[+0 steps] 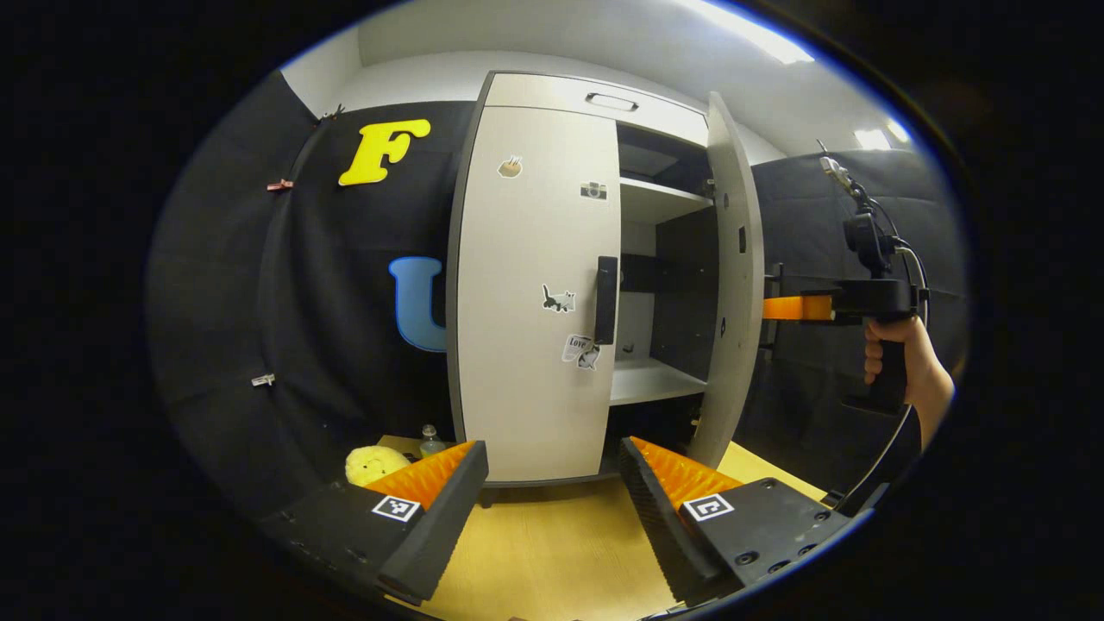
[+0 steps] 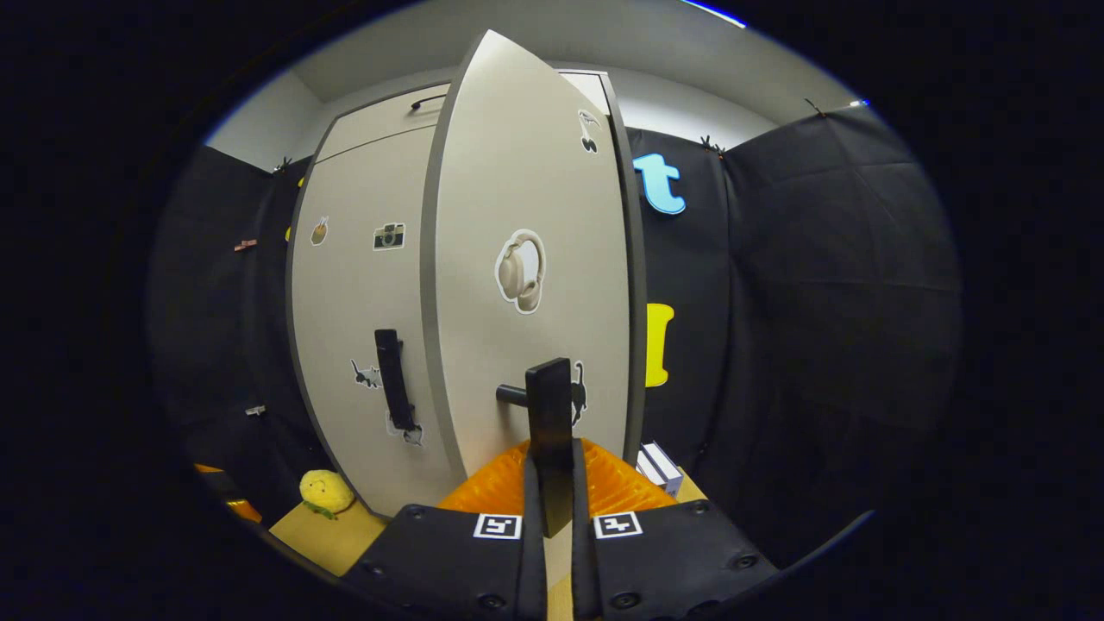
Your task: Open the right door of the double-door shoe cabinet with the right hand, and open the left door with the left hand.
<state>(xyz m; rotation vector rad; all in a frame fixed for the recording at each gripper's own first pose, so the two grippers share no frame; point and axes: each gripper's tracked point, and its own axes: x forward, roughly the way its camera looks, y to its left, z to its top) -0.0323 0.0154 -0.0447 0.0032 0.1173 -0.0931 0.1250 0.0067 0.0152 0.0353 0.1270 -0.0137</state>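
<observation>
A pale grey double-door shoe cabinet (image 1: 595,99) stands against the booth wall. Its left door (image 1: 526,293) is closed, with a black vertical handle (image 1: 606,299). My left gripper (image 1: 552,504) hangs open low in front of that door, holding nothing. The right door (image 1: 733,285) is swung out, showing shelves (image 1: 651,379) inside. In the right gripper view my right gripper (image 2: 552,483) is shut on the right door's black handle (image 2: 549,414), with the right door (image 2: 526,259) angled towards me. In the left gripper view the right gripper (image 1: 798,308) and a hand (image 1: 906,354) show beyond the open door's edge.
The cabinet sits on a yellow wooden surface (image 1: 552,552). A yellow plush toy (image 1: 373,464) and a small bottle (image 1: 429,440) lie to the cabinet's left. A small white box (image 2: 660,466) rests on the surface right of the cabinet. Black cloth walls close in on both sides.
</observation>
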